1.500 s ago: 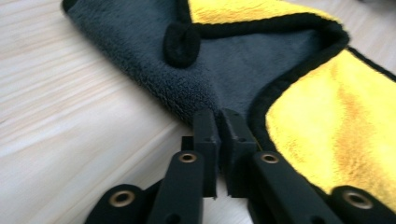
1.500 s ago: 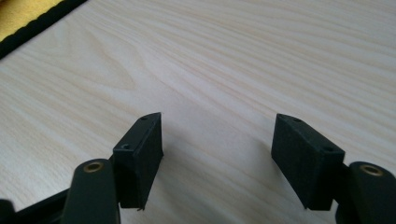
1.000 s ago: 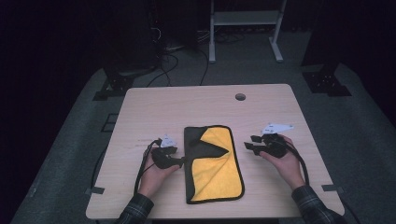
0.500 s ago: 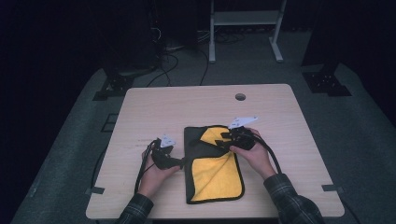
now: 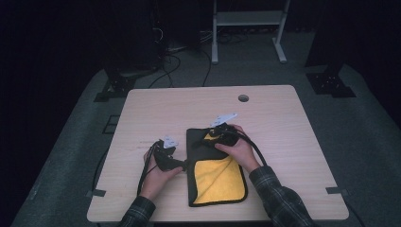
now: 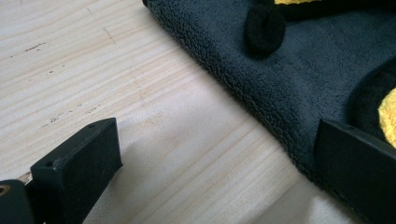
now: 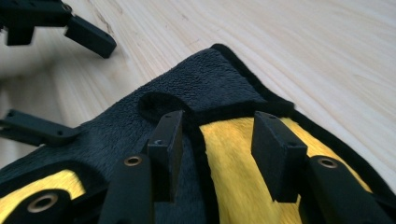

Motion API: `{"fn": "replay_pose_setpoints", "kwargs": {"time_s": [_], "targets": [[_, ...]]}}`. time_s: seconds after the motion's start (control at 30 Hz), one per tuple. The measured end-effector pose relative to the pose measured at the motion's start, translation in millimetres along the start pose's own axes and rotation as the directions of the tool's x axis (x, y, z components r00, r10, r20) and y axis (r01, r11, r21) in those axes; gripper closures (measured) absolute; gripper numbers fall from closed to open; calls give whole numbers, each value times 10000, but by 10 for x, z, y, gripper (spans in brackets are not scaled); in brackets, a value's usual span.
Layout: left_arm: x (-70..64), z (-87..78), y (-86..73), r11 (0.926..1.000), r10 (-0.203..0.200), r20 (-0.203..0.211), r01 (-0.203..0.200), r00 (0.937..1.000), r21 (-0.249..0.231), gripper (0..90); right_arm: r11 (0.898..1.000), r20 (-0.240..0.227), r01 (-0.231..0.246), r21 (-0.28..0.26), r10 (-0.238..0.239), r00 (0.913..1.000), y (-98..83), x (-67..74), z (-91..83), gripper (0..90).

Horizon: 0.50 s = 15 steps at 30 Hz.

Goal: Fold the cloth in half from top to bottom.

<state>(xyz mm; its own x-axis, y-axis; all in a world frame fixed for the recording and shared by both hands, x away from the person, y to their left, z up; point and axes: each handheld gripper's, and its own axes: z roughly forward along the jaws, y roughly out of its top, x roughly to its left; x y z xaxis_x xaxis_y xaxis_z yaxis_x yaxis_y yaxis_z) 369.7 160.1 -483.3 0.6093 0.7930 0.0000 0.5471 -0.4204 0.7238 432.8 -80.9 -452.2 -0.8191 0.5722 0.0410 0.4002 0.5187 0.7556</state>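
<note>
A: Moved in since a second ago: right gripper, from bare wood at the right of the frame onto the upper part of the cloth. Left gripper unchanged, parked at the cloth's left edge.

B: High view first. Cloth low of centre on the table, dark side folded over yellow, long axis running up the frame. Right hand resting on its upper half, left hand just beside it on the wood.

A: Left gripper view next. Jaws spread wide, nothing between them but bare wood; right-hand jaw touching or overlapping the dark pile at lower right, hard to say which. Cloth filling the upper right.

B: Right gripper view. Jaws apart, straddling the black hem where dark meets yellow, not yet closed on it. Cloth corner at upper centre; left gripper at upper left, also parted.

A: Handling, as a guess: soft, limp, light, plush enough not to slip. Bound to sag and drag if lifted by one point.

B: Best taken at the hem or a corner, pinching a single layer, not the bulk.
</note>
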Motion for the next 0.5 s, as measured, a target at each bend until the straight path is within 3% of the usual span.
{"fn": "replay_pose_setpoints", "kwargs": {"time_s": [0.2,0.23,0.4,0.5], "targets": [[-3,2,0,10000,-38,1,38,10000,-25,1,9978,97,328,569,-334,9994,-16,67,190,555],[-2,1,0,10000,-26,-2,26,10000,-5,2,9968,257,400,694,-419,9988,-31,71,239,605],[-2,0,0,10000,-18,-2,18,10000,-1,1,9984,344,234,516,-252,9991,-41,30,215,800],[-3,2,0,10000,-40,8,40,10000,-25,1,9997,535,122,196,-133,9985,-23,10,130,830]]}}
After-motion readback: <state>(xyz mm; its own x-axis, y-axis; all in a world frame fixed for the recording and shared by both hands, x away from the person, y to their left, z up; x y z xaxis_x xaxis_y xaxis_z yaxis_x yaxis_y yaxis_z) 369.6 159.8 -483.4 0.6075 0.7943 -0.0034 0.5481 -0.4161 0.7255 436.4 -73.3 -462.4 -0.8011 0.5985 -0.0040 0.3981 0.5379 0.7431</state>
